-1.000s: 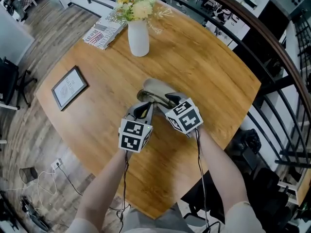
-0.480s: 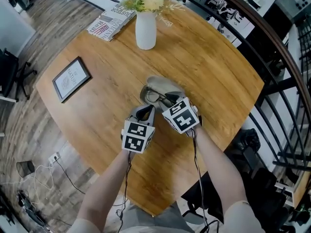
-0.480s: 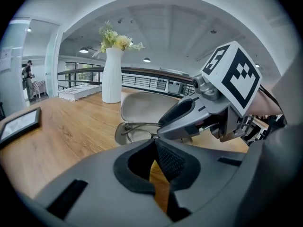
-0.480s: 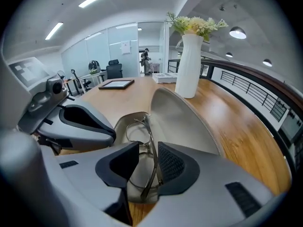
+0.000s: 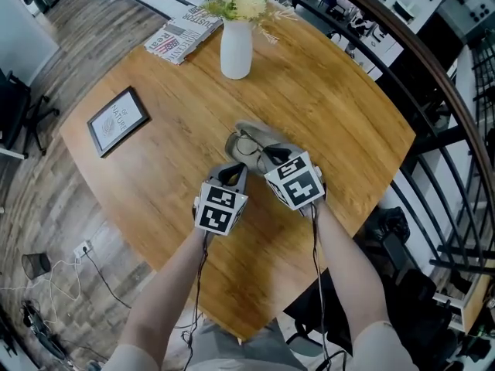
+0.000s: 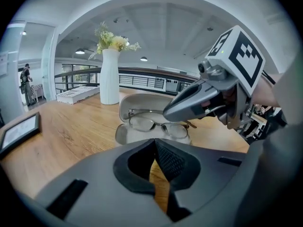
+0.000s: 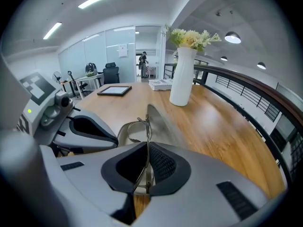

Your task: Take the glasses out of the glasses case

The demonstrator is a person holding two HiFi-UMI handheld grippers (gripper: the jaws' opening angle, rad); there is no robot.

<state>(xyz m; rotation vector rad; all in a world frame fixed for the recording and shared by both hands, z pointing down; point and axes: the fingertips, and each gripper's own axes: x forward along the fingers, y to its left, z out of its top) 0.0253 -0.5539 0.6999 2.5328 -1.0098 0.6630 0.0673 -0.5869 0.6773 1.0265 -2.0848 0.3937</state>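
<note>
An open beige glasses case (image 5: 264,136) lies mid-table with its lid up. The glasses (image 5: 247,146) rest in it, lenses facing the left gripper view (image 6: 154,124). My right gripper (image 5: 270,159) reaches into the case from the near right, and its jaws are closing. In the right gripper view the thin frame of the glasses (image 7: 145,126) runs between the pads of the right gripper (image 7: 147,148), pinched there. My left gripper (image 5: 231,174) sits just in front of the case, shut with nothing in it (image 6: 155,144).
A white vase with flowers (image 5: 236,46) stands at the far side of the round wooden table (image 5: 332,107). A folded magazine (image 5: 180,35) lies beside it and a framed picture (image 5: 117,121) at the left. A dark railing (image 5: 433,68) curves round the right edge.
The right gripper's jaws have closed onto the glasses' frame inside the case. The left gripper has come slightly nearer the case and now holds still.
</note>
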